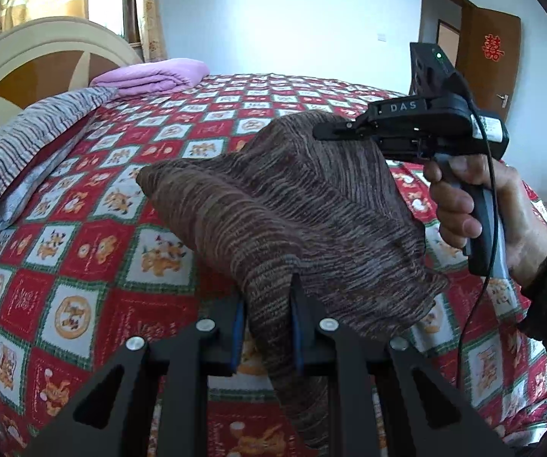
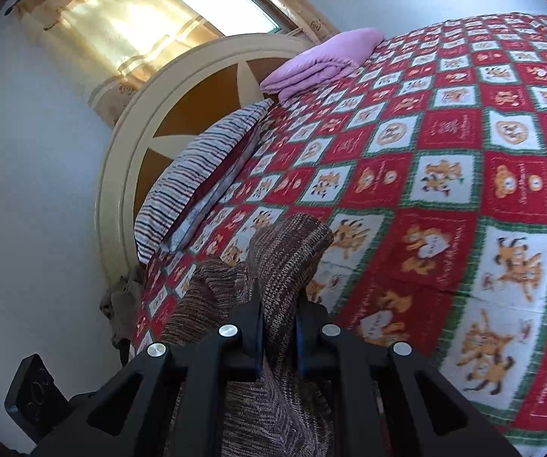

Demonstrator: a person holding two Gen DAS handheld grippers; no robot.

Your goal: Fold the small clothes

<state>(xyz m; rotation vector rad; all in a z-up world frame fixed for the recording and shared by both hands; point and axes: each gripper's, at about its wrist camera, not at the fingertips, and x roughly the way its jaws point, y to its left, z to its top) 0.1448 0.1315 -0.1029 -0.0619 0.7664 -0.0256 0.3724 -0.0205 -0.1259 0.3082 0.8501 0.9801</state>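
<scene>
Nearest in the left wrist view, the left gripper [image 1: 267, 327] has its two black, blue-padded fingers clamped on a bunched edge of the brown, thin-striped knitted garment [image 1: 292, 205]. The cloth fills the gap between the pads and hangs down past them. From this pinch the knit rises to the right toward the right gripper [image 1: 334, 131], a black pistol-grip tool held in a person's hand [image 1: 479, 205], whose fingertips are pressed together on another part of the same edge. In the right wrist view that grip shows up close: the right tool's jaws are closed on a thick fold of the knit, which sticks up beyond the fingers and droops below them.

So the garment is held in the air between both tools, above the red, white and green checked bedspread with cartoon animals [image 1: 83, 251], with a loose flap sagging toward the left.

It looks light, soft and floppy, with no stiffness of its own. The knit probably stretches and slumps wherever it is unsupported, though its rough weave should not slip easily from the pads. The best holds are likely two corners or a hem, kept well apart so the cloth hangs flat instead of bunching.

Farther off, a grey striped pillow [image 1: 33, 152] lies at the left edge of the bed. Beyond it a folded lilac blanket [image 1: 155, 76] sits before the cream and brown headboard [image 1: 26, 64].
</scene>
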